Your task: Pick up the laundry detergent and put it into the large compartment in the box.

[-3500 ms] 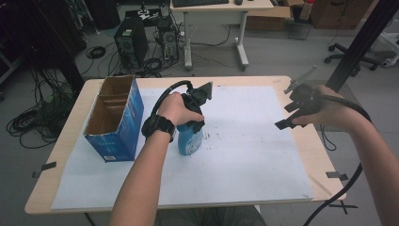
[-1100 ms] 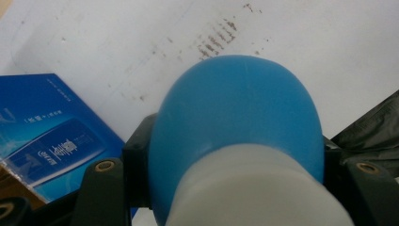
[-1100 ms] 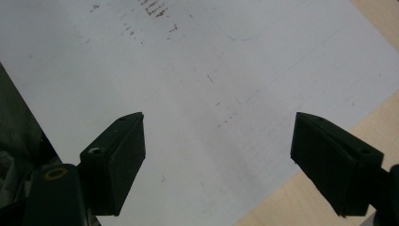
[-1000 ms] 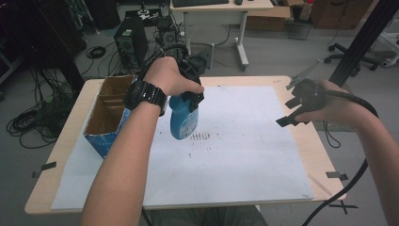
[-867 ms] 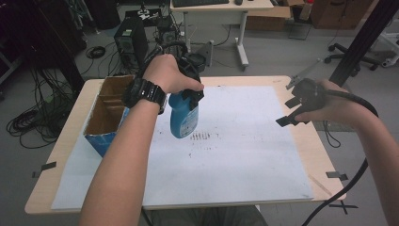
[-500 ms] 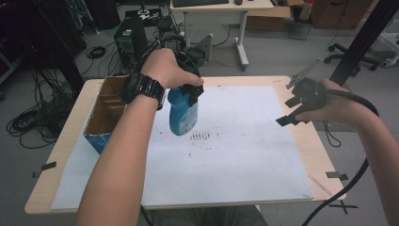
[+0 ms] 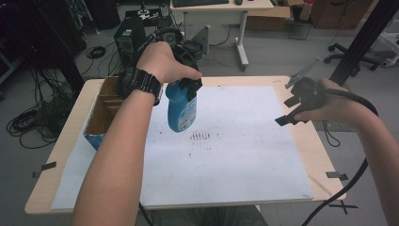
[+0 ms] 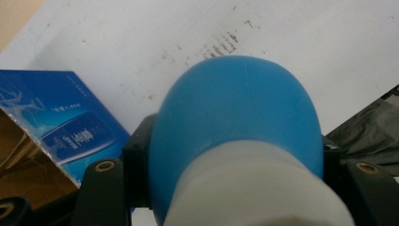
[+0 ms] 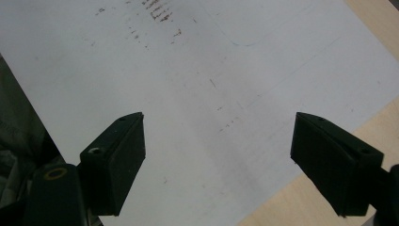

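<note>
A blue bottle with a white top hangs in the air over the left part of the white paper sheet. My left gripper is shut on its upper part. In the left gripper view the bottle sits between both black jaws of the left gripper, its base pointing down at the sheet. An open blue cardboard box stands just left of the bottle, and its printed side is close by. My right gripper hovers near the table's right edge, and the right gripper is open with nothing between its jaws.
Dark smudge marks lie on the sheet under the bottle. The wooden table edge runs along the right. On the floor beyond the table are a computer tower, cables and a desk.
The bottle stood on the sheet; my left gripper has lifted it clear and carried it slightly up and toward the box. The right gripper has stayed put.
</note>
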`<state>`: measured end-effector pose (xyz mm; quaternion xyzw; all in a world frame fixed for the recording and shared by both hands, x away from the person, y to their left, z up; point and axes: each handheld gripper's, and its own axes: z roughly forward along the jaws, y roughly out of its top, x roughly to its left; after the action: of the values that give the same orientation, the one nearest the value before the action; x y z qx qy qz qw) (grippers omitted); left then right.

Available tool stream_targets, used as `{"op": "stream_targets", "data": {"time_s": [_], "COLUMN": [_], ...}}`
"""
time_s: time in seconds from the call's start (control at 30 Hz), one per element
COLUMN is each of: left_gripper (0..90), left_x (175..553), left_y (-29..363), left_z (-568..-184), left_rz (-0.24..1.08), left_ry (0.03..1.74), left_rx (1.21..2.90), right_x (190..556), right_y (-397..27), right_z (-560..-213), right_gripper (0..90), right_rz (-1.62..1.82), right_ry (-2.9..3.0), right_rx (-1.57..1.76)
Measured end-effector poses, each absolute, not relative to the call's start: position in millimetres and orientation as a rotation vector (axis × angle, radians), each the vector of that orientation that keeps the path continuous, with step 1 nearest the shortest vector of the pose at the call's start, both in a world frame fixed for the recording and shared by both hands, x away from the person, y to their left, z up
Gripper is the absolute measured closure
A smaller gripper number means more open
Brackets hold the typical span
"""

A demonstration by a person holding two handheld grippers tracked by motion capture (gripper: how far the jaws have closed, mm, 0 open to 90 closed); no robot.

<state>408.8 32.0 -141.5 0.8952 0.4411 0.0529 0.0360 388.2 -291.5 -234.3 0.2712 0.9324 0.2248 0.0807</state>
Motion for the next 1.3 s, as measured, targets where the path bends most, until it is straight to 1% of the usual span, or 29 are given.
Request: {"op": "stream_targets", "data": {"time_s": [0.8,1.3], "left_gripper": [37.9,37.9], "left_x": [411.7,413.1], "left_y": [34.5,43.1], "left_z": [-134.9,-131.8], "left_rz": [0.153,0.17], "left_ry": [1.386,1.461], "left_rx": [2.731,2.683], "right_x": [389.2,388.9], "right_y": [-291.9,-291.4], "right_z": [-235.8,-234.7], "right_gripper": [18.6,18.6], "right_rz": [0.673,0.673], "right_ry": [2.789,2.789], "right_rx": [0.814,0.813]}}
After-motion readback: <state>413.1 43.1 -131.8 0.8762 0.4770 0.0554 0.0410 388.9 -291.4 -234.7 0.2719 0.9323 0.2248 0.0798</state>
